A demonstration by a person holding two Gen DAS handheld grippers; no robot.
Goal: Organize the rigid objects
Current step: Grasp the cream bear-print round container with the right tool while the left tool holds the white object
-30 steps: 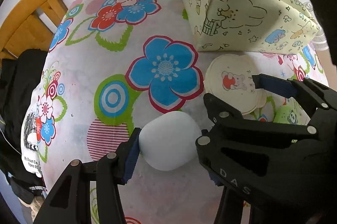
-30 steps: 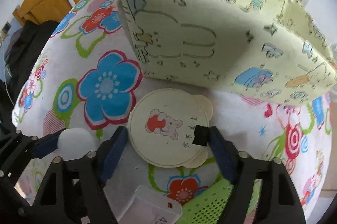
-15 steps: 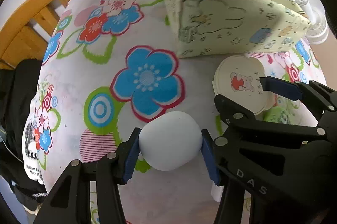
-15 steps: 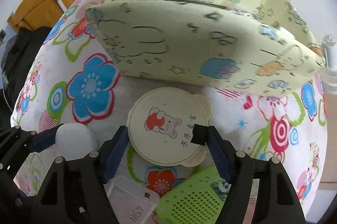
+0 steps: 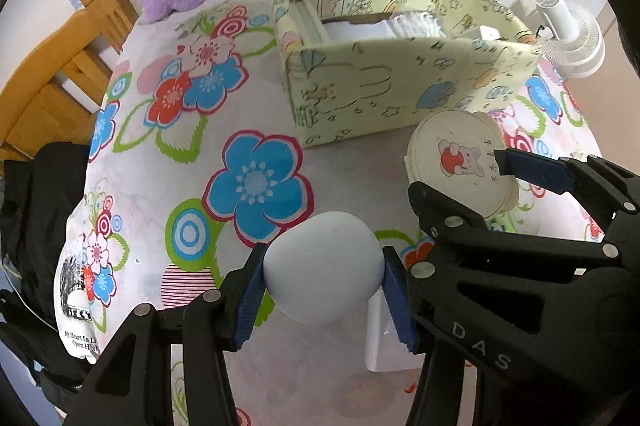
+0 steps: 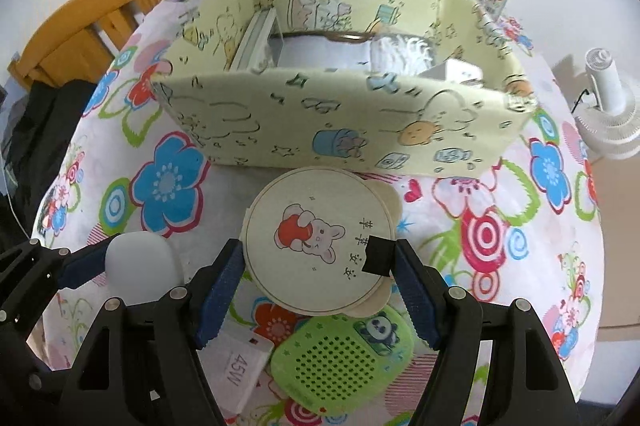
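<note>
- White egg-shaped object (image 5: 322, 268) sits clamped in the left tool (image 5: 322, 280), above the floral tabletop (image 5: 240, 98).
- Round bear-print case (image 6: 318, 240) is gripped by the right tool (image 6: 318, 280), near the yellow fabric box (image 6: 340, 122).

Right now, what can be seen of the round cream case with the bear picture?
The round cream case with the bear picture is a flat disc, seemingly plastic, with two small ear-like lobes on its rim. Its top shows a cartoon bear hugging a red apple beside small printed characters. It lies face up, lifted clear of the floral tablecloth, gripped at opposite edges by the blue pads of the right tongs. It hangs before the yellow fabric box and above the green perforated gadget.
</note>
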